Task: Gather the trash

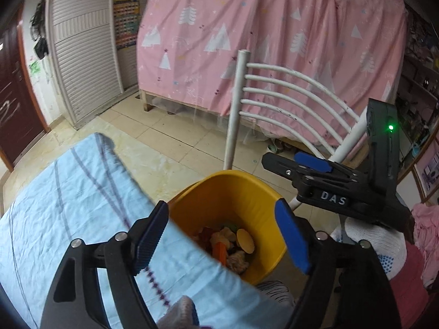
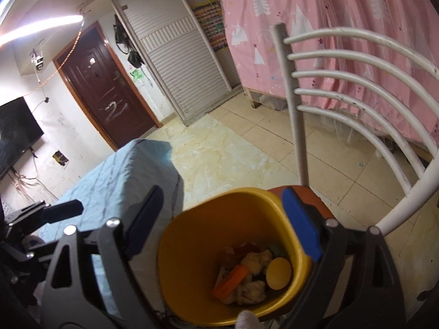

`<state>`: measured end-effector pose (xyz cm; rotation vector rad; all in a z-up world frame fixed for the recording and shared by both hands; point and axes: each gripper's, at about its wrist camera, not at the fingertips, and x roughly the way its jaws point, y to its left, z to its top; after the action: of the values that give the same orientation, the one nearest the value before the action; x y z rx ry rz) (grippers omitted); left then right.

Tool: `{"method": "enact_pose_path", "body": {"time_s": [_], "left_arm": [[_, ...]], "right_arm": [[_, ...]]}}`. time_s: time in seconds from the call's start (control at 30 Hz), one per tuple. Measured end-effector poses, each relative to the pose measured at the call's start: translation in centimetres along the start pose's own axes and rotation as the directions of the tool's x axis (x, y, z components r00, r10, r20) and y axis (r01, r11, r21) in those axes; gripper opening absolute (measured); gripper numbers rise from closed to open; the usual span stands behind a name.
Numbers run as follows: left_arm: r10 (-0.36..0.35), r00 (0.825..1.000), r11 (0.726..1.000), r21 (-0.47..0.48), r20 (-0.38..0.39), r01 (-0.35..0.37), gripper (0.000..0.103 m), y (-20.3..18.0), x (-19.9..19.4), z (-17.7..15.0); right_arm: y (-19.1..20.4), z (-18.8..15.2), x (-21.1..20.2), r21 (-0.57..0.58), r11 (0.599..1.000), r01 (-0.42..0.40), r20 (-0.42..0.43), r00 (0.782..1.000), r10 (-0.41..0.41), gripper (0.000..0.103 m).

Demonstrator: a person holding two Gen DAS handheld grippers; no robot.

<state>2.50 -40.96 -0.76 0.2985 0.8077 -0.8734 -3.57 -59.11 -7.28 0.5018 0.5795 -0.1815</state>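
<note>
Both grippers, left (image 1: 223, 237) and right (image 2: 223, 224), spread above trash-filled yellow bin (image 2: 192, 235).

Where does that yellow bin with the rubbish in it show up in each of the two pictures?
Left wrist view: the yellow bin sits at lower centre, between the open fingers, beside the blue-clothed table.
Right wrist view: the yellow bin sits at bottom centre, on the chair seat.
Shared landmark: the white chair back behind the bin.

Trash (image 2: 247, 274) in bin (image 2: 192, 260), bin on chair (image 2: 310, 200), table (image 2: 120, 181) left of it
</note>
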Motion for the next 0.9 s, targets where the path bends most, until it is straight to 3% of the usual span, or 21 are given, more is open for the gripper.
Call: {"method": "enact_pose_path", "body": {"time_s": [0.03, 0.27, 0.5, 0.7, 0.9], "left_arm": [[0.005, 1.000, 1.000, -0.010, 0.012, -0.005, 0.074, 0.4, -0.5, -0.2], [0.111, 0.986, 0.991, -0.086, 0.120, -0.101, 0.087, 4.4, -5.4, -2.5], [0.233, 0.954, 0.961, -0.197, 0.191, -0.195, 0.092, 9.5, -10.1, -5.7], [0.346, 0.917, 0.921, -0.256, 0.196, -0.293, 0.092, 13.4, -13.4, -9.1], [0.454, 0.869, 0.868, -0.317, 0.195, -0.382, 0.092, 16.2, -16.3, -11.9]], "right_arm": [[0.4, 0.0, -0.1, -0.008, 1.000, 0.001, 0.004, 1.000, -0.001, 0.097], [5.7, -0.2, -0.6, -0.129, 0.991, 0.036, 0.042, 0.999, -0.031, 0.097], [12.4, -1.1, -1.2, -0.196, 0.980, -0.035, 0.096, 0.994, 0.055, 0.097], [17.1, -2.2, -0.6, -0.258, 0.962, -0.085, 0.070, 0.992, 0.106, 0.097], [21.9, -4.3, -0.7, -0.334, 0.928, -0.165, 0.048, 0.980, 0.192, 0.097]]}}
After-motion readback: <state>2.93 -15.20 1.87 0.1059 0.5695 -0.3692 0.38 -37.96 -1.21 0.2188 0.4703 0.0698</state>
